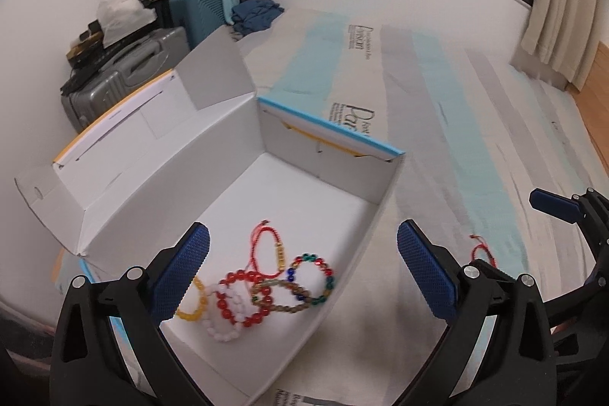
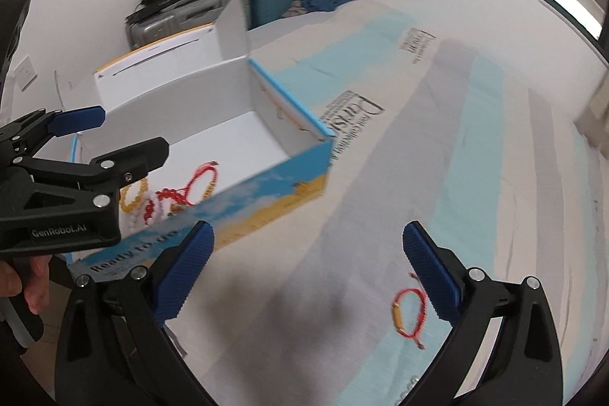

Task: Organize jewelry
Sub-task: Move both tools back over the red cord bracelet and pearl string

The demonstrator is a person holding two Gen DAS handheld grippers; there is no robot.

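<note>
**Q:** So, where does the jewelry sit relative to the open white box [image 1: 323, 185]?

**A:** Most of it lies inside the box, bunched at its near end: a red beaded bracelet [image 1: 243, 295], a white beaded bracelet [image 1: 224, 320], a yellow one [image 1: 194, 307], a multicoloured one [image 1: 312, 278], a brown one [image 1: 283, 297] and a red cord bracelet with a gold bead [image 1: 272, 246]. They overlap in a loose heap. One more red cord bracelet [image 2: 409, 312] rests outside the box, on the striped bed sheet [image 2: 437, 139] to the box's right.

**Q:** And the tools?

**A:** The left tool [image 1: 302, 273] hangs above the box with its blue pads wide apart and nothing between them. The right tool [image 2: 308, 276] hangs beside the box's outer wall, also spread wide and empty, angled down toward the stray bracelet. That one is probably next to go in.
</note>
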